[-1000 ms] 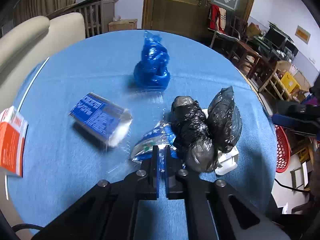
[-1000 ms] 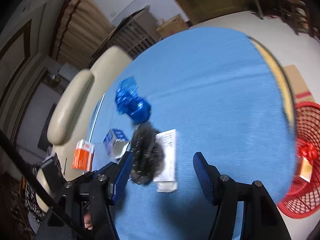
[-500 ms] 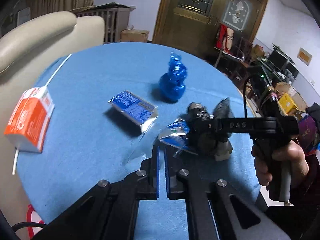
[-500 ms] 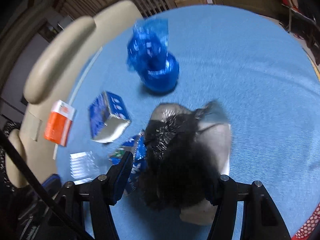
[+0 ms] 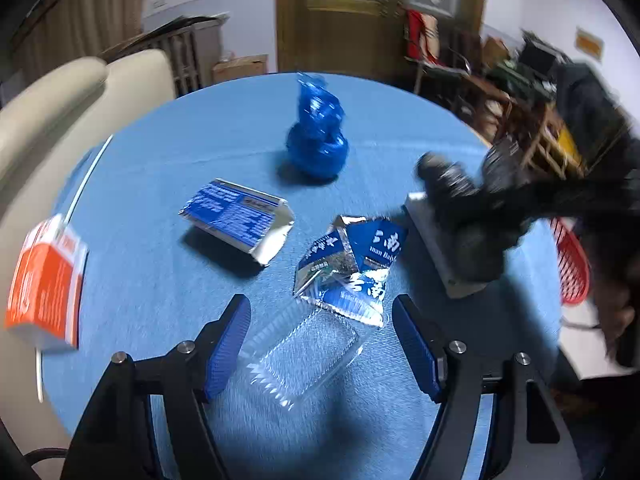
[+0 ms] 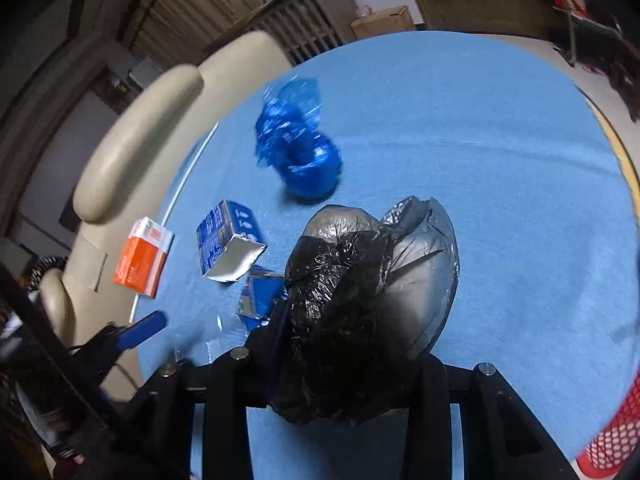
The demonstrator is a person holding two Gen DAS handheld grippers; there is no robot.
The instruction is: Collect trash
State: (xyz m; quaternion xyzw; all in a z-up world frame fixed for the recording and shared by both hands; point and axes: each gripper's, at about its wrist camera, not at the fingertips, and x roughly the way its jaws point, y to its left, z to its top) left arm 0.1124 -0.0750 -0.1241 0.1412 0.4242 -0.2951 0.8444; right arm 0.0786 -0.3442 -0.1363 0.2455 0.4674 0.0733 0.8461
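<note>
Trash litters the round blue tabletop (image 5: pixel 152 280) — let's count it. One knotted blue plastic bag (image 5: pixel 318 140) sits at the far middle. Two blue cartons: an intact one (image 5: pixel 238 216) lying on its side left of centre, and a crushed one (image 5: pixel 352 268) just near of it. One orange carton (image 5: pixel 44 284) lies at the left edge. One clear plastic tray (image 5: pixel 300 352) lies closest, touching the crushed carton. One black plastic bag (image 6: pixel 360 304) bulges at the right, over a flat white box (image 5: pixel 440 256).

The left tool (image 5: pixel 320 344) is opening, its two blue-padded fingers wide on either side of the clear tray — neither pad touching it. The right tool (image 6: pixel 344 364) is clamped tight on the black bag, the crinkled plastic bunched up between its fingers and filling the near view; from the left camera it shows only as a dark blur. One red mesh basket (image 5: pixel 572 268) stands beyond the tabletop's right edge.
</note>
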